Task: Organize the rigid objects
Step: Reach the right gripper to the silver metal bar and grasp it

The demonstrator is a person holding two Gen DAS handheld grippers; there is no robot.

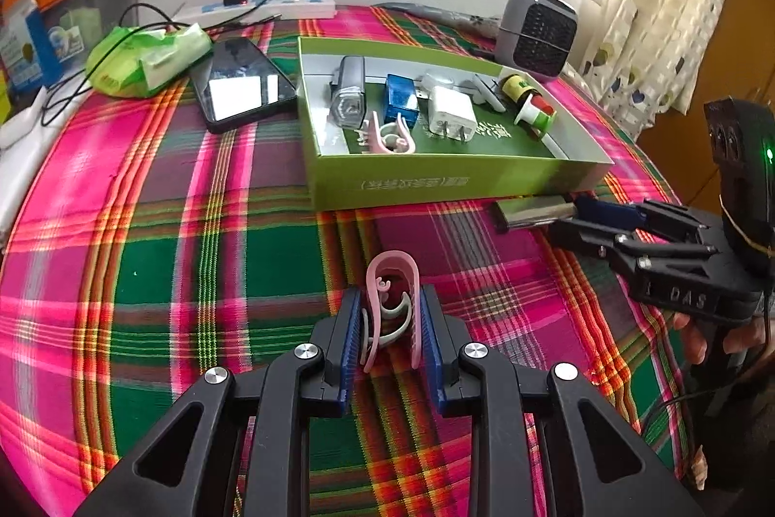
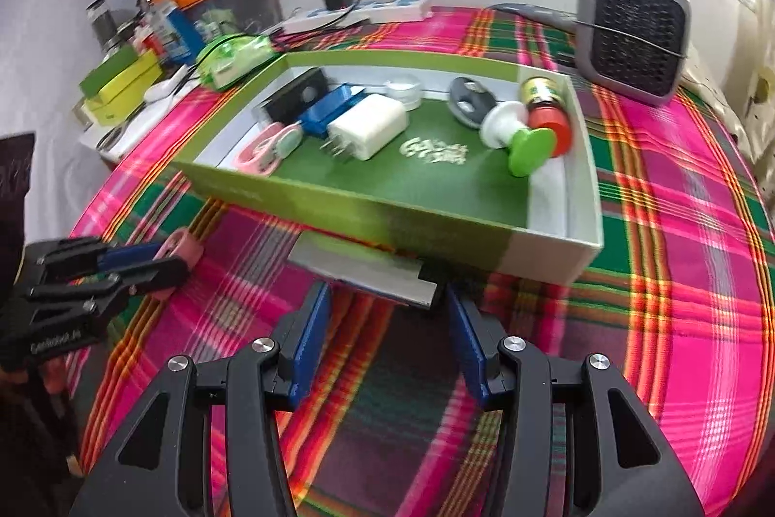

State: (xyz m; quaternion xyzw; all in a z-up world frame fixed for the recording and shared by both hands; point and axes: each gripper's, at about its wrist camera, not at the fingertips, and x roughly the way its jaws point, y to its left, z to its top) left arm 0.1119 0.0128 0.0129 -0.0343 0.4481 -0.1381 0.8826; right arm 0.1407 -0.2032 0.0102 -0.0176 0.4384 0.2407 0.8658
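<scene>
The pink clip (image 1: 390, 308) is being held between the blue pads of the left gripper (image 1: 391, 325), whose fingers are clamped on its two long sides, on the near side of the green box (image 1: 455, 178) and over the plaid-covered counter (image 1: 193, 255). To finish this step well, the clip is best lifted clear of the box's near wall before being carried over it, then lowered into the bare green floor in front of the white charger (image 1: 453, 119) and let go only once it is low, so that it is not bounced out or dropped on its twin.

The right gripper (image 2: 387, 333) is being held with its fingers apart and nothing between them, pointed at the flat silver piece (image 2: 373, 274) that is lying against the outside of the box's near wall, partly tucked beneath it. That piece is judged to be the next pick; a low, level approach is being called for, since it lies flat on the cloth.

Inside the box, a second pink clip (image 1: 387, 134) is lying nearest the front wall. Behind it a silver lamp-like item (image 1: 348, 95), a blue block (image 1: 402, 100) and the charger are lined up, and a grey key fob (image 2: 470, 100) and a small bottle with a red cap (image 2: 545, 105) beside a white-and-green spool (image 2: 518, 136) are resting toward the box's right end. A small white round lid (image 2: 404, 88) is seen at the back wall.
</scene>
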